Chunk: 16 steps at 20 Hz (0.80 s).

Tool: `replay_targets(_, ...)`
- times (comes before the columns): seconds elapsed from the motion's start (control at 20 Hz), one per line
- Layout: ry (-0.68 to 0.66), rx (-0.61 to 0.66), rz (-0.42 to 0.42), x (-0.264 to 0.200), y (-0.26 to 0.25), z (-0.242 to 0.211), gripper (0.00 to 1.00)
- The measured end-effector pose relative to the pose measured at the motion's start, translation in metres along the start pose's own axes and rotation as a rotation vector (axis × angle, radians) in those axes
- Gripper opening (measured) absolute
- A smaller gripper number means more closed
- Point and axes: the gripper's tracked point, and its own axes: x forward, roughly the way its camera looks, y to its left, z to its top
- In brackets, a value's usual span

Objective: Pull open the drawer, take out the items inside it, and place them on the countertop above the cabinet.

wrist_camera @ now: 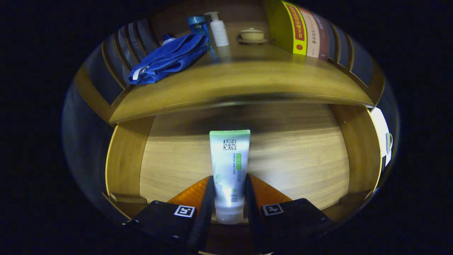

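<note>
The drawer (pixel 293 148) lies pulled open beneath the countertop (pixel 247 85), its wooden floor spread beyond my fingers. On that countertop, a blue cloth (pixel 170 58), upright books (pixel 306 32), a white pump bottle (pixel 218 30) and a small lidded bowl (pixel 252 34). My gripper (pixel 229 191) is clamped on the tube (pixel 230 166); both fingers press its sides, its cap end nearest me.

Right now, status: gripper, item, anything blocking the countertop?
Gripper shut on tube, both fingers pressing its lower body. Tube over open drawer. Countertop front bare; blue cloth, bottles, bowl, books sit further back.
</note>
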Motion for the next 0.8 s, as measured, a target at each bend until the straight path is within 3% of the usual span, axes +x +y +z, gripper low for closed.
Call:
replay_targets(0.15, -0.043, -0.015, 0.013, -0.037, 0.006, 0.016, 0.55)
replay_targets(0.8, -0.250, -0.061, 0.040, -0.119, 0.020, 0.075, 0.55)
